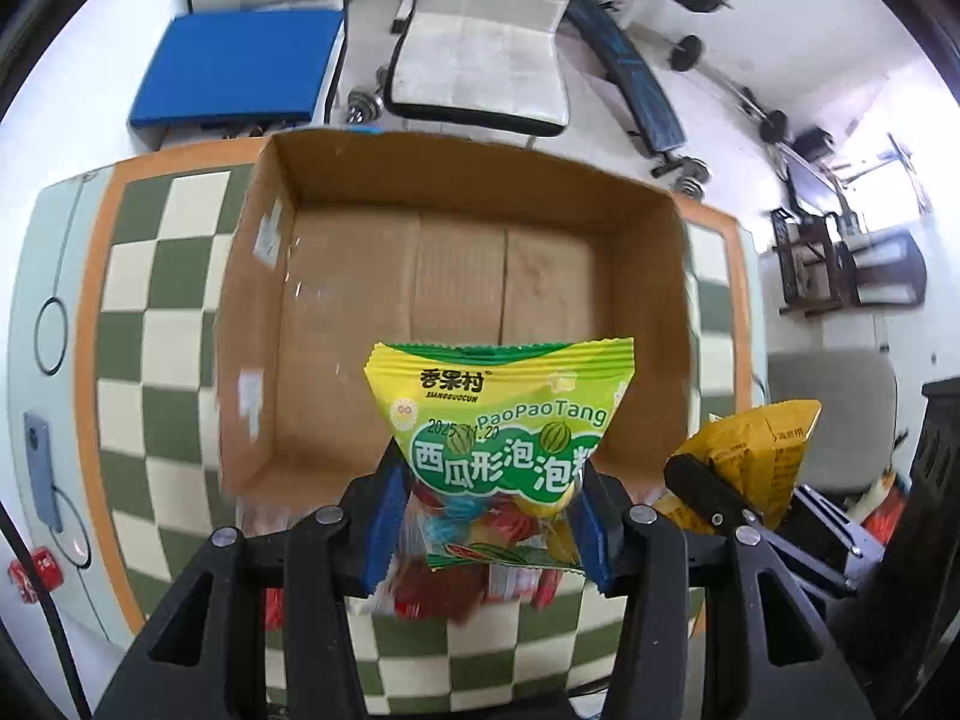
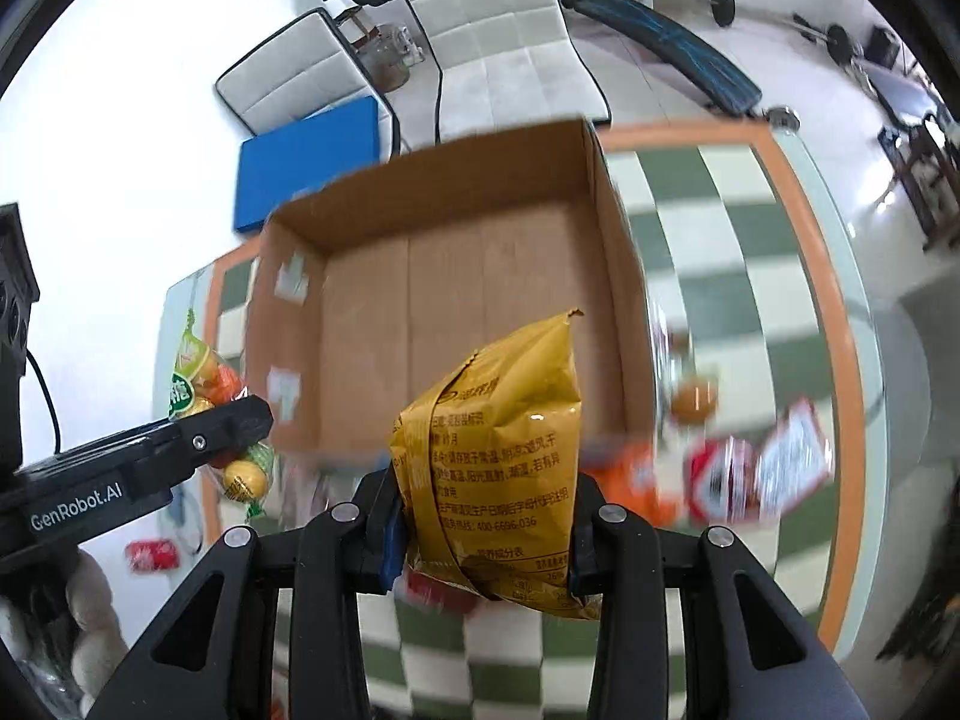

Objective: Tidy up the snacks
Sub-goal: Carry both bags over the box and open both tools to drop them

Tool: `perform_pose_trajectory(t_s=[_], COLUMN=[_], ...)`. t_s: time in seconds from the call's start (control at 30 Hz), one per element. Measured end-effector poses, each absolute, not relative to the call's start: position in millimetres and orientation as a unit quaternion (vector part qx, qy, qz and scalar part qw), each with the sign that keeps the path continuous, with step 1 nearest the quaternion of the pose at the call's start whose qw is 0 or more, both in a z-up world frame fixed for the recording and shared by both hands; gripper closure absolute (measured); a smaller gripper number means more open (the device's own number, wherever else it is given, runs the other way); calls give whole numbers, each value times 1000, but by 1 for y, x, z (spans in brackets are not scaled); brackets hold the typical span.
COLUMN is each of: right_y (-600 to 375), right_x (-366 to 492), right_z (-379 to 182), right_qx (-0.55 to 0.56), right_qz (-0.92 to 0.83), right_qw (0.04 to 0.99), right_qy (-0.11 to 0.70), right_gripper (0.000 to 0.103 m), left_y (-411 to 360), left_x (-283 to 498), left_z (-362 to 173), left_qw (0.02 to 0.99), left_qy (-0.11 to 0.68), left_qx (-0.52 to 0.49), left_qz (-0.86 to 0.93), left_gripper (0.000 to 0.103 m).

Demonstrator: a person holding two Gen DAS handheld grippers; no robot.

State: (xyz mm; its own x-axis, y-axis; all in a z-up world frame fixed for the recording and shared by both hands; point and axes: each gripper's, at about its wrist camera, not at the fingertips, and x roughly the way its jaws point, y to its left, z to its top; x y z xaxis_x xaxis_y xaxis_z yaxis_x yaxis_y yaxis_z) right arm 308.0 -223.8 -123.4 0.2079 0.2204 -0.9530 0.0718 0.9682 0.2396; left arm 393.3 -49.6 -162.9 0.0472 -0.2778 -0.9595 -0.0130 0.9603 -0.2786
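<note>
My left gripper [image 1: 486, 516] is shut on a green and yellow bubble-gum candy bag [image 1: 501, 420] and holds it above the near edge of an open cardboard box [image 1: 456, 276]. My right gripper [image 2: 483, 516] is shut on a yellow snack packet [image 2: 498, 450], also held up at the near side of the box [image 2: 456, 294]. The box floor is bare. The yellow packet also shows at the right in the left wrist view [image 1: 750, 456], and the candy bag at the left in the right wrist view [image 2: 204, 384].
The box stands on a green and white checkered cloth [image 1: 156, 348] with an orange border. Several red and orange snack packs [image 2: 738, 474] lie right of the box, more red packs [image 1: 456, 588] lie under my left gripper. A phone [image 1: 42, 468] lies at the left. Chairs [image 1: 486, 42] stand beyond the table.
</note>
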Motion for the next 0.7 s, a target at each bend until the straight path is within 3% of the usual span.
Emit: perform_pose_trajectory(t_s=[0.23, 0.53, 0.63, 0.7], right_y=[-209, -196, -192, -192], right_x=[428, 491, 497, 504], right_z=[-192, -265, -278, -286], right_qx=[77, 56, 50, 38], right_qz=[78, 98, 98, 92], right_qw=[746, 709, 693, 691], right_qy=[657, 696, 713, 716], right_gripper=[63, 61, 50, 38], left_y=[-51, -64, -67, -69], left_x=[474, 503, 503, 502], left_z=[-220, -246, -252, -249], left_qw=[681, 666, 661, 672], left_qy=[716, 732, 740, 732], left_qx=[-125, -104, -86, -71], left_qz=[-89, -97, -91, -89], left_gripper=[57, 54, 45, 45])
